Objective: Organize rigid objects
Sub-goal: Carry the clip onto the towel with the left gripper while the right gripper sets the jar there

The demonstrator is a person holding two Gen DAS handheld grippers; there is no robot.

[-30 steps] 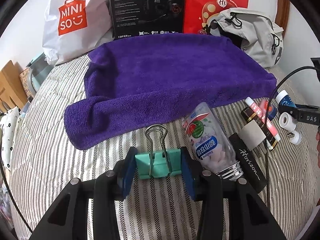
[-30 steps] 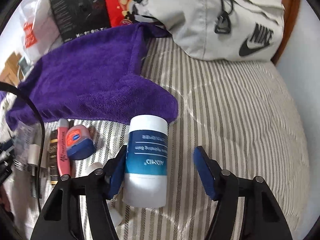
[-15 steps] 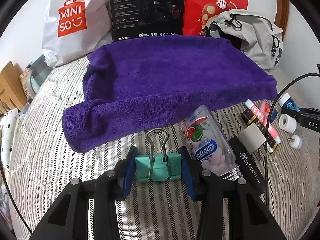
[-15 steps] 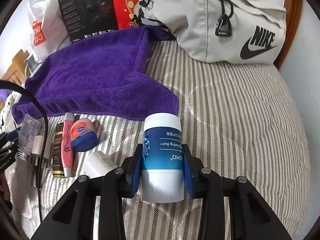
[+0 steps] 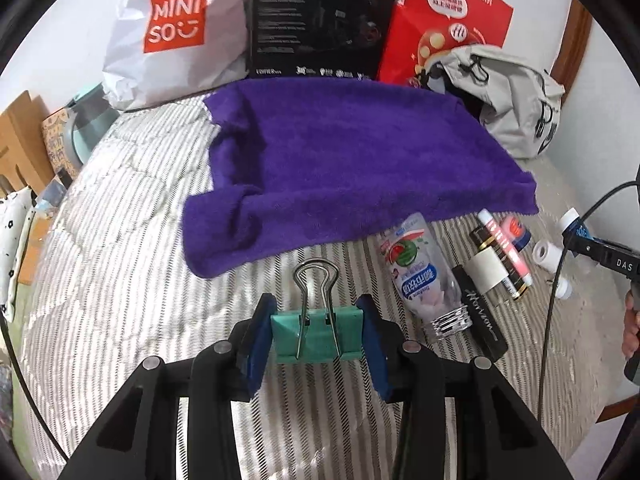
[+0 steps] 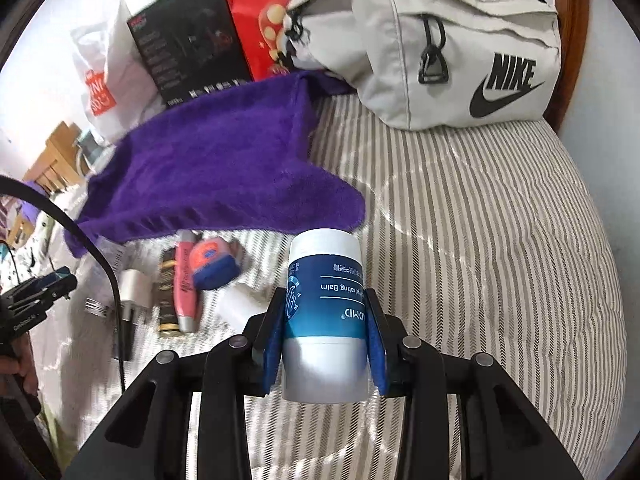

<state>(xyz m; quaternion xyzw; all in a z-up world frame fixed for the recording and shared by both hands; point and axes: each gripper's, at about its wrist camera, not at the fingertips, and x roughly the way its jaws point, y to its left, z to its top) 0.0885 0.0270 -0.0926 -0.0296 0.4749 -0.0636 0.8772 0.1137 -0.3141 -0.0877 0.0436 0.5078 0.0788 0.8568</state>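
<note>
Green clip [image 5: 316, 338] is clamped by left tongs [image 5: 316, 340], balm jar [image 6: 325, 320] by right tongs [image 6: 325, 344]; the smooth jar could be dropped.

Both wrist views look forward, low over bed; share purple towel [image 5: 360, 168].

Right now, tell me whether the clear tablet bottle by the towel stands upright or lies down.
Lying down. The clear tablet bottle rests on its side on the striped bedcover, its threaded neck toward the camera.
</note>
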